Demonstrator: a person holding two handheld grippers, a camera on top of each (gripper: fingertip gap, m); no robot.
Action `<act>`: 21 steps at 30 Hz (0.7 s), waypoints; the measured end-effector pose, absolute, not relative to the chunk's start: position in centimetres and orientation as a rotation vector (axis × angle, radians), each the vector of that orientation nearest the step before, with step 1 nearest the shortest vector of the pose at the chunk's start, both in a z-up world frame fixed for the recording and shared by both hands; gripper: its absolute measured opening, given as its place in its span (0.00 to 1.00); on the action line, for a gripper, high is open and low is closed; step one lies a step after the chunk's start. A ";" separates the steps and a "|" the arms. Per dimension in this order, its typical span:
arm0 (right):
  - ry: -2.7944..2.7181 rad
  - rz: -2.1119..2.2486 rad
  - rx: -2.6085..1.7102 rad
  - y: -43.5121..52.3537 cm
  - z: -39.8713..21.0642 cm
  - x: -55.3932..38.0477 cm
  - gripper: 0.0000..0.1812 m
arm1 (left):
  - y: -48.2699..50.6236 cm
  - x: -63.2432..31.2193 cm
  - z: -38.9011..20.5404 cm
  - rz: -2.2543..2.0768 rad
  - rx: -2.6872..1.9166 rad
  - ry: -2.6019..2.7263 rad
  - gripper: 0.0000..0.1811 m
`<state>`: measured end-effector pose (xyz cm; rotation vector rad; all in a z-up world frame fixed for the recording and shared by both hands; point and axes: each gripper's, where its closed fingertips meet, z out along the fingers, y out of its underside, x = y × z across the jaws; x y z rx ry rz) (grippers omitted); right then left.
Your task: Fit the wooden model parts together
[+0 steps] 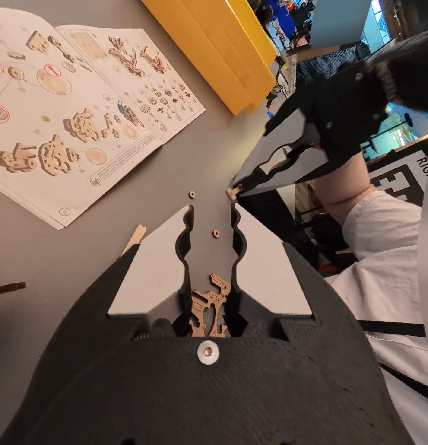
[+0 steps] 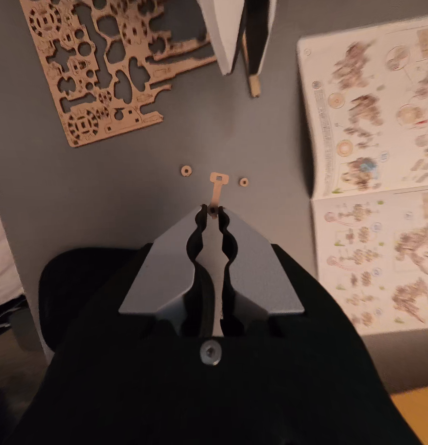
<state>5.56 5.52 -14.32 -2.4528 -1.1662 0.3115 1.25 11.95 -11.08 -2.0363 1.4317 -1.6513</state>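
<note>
My right gripper [image 2: 211, 208] is shut on the stem of a small wooden lever part [image 2: 219, 179] with a square hole in its head, held just above the grey table. It also shows in the left wrist view [image 1: 232, 192], upper right. Two small wooden washers lie on the table either side of the part [image 2: 186, 170] [image 2: 243, 181]. In the left wrist view one washer [image 1: 215, 233] lies between my fingers and the other [image 1: 191, 194] just beyond them. My left gripper [image 1: 212, 206] is open and empty above the table. It also shows in the right wrist view [image 2: 240, 69].
A laser-cut wooden parts sheet [image 2: 99, 72] lies partly under my left gripper [image 1: 209, 308]. A thin wooden stick [image 1: 135, 237] lies beside my left finger. An open instruction booklet [image 1: 75, 108] and a yellow box [image 1: 220, 48] lie farther off. A person's arm [image 1: 347, 187] is at the right. Tip to tip, the grippers are about 9 cm apart. The thin wooden stick [image 1: 135, 237] sits 6 cm or so from the ends of my left fingers. It is also in sight in the right wrist view [image 2: 256, 77].
</note>
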 end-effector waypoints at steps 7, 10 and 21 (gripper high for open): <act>-1.250 0.256 -2.476 4.9 -16.2 4.3 0.04 | 10.4 1.2 -11.5 -1.653 -2.032 1.529 0.15; -1.254 0.285 -2.488 4.8 -17.7 4.2 0.04 | 9.6 1.3 -11.7 -1.643 -1.995 1.582 0.14; -1.231 0.222 -2.082 6.7 -12.9 1.7 0.04 | 6.3 2.0 -12.0 -1.925 -2.024 1.600 0.01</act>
